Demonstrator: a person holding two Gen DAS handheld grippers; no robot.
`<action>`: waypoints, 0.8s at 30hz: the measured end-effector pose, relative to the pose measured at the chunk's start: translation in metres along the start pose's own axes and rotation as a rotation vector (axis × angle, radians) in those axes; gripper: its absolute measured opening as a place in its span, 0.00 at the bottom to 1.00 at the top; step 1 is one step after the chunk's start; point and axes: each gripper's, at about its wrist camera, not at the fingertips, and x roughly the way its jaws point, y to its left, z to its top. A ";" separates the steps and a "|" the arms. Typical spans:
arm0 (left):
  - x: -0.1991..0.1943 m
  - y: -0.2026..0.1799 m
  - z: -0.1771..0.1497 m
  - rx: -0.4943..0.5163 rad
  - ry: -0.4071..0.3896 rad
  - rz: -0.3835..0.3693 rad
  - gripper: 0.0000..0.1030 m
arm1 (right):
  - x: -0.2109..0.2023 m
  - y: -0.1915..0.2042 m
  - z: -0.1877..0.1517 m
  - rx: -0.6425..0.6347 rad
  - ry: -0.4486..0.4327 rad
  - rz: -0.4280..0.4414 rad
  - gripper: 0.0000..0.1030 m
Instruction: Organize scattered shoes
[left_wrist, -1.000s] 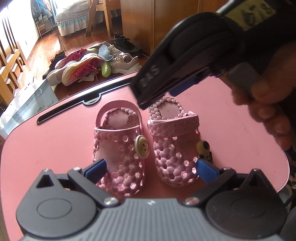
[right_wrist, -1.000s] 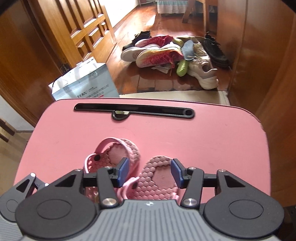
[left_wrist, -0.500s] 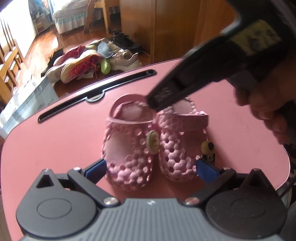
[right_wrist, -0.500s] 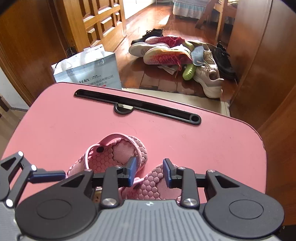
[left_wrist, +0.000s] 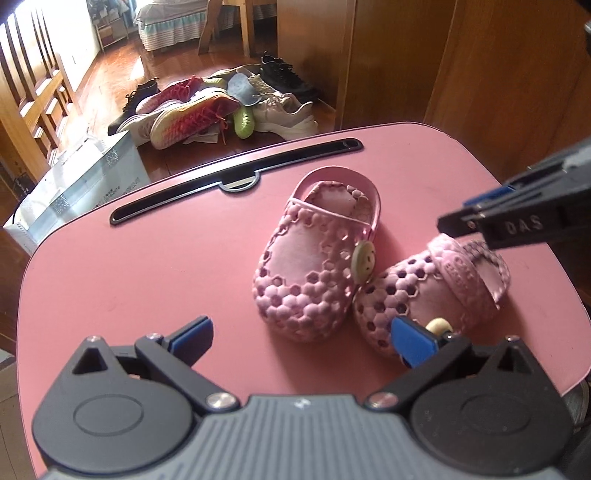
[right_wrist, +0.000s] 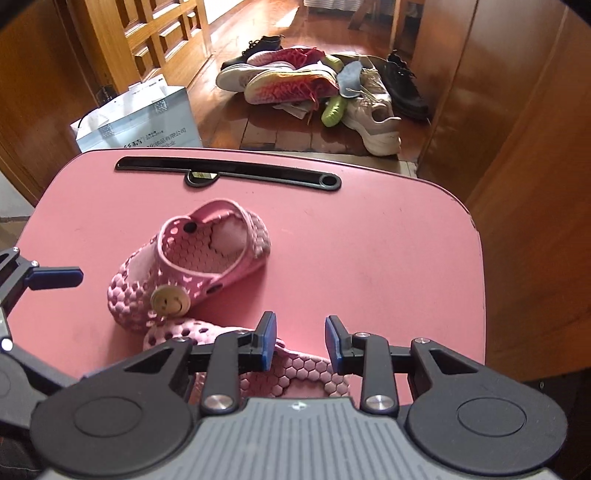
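Two little pink clogs sit toe to toe on the pink worktop (left_wrist: 129, 266): the smiley-button one (left_wrist: 314, 266) lies flat, and the second clog (left_wrist: 436, 291) is angled beside it. The right gripper (right_wrist: 301, 341) has its jaws pinching that second clog's heel strap (right_wrist: 295, 369). The left gripper (left_wrist: 301, 334) hangs near the toes, jaws spread wide and gripping nothing. A messy sneaker pile (left_wrist: 218, 107) sits on the wooden floor behind.

Each camera sits on its own gripper and looks steeply down along the fingers, close above the pink table (left_wrist: 147, 280). The left view faces forward and rightward; the right view faces forward and leftward. Both views share the two pink clogs (left_wrist: 317, 266) (right_wrist: 192, 269), the table's black slot (right_wrist: 229, 171), and the shoe pile (left_wrist: 221, 107) (right_wrist: 317, 88) on the floor beyond.
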 end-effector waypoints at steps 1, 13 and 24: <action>0.000 -0.001 0.000 0.002 0.000 0.004 1.00 | -0.001 -0.002 -0.001 0.010 -0.012 0.002 0.29; -0.039 -0.066 0.006 0.127 -0.113 -0.070 1.00 | -0.020 -0.032 -0.002 0.004 0.007 -0.057 0.42; -0.009 -0.087 0.017 0.090 -0.103 0.010 1.00 | 0.000 -0.040 -0.019 -0.048 0.083 -0.057 0.42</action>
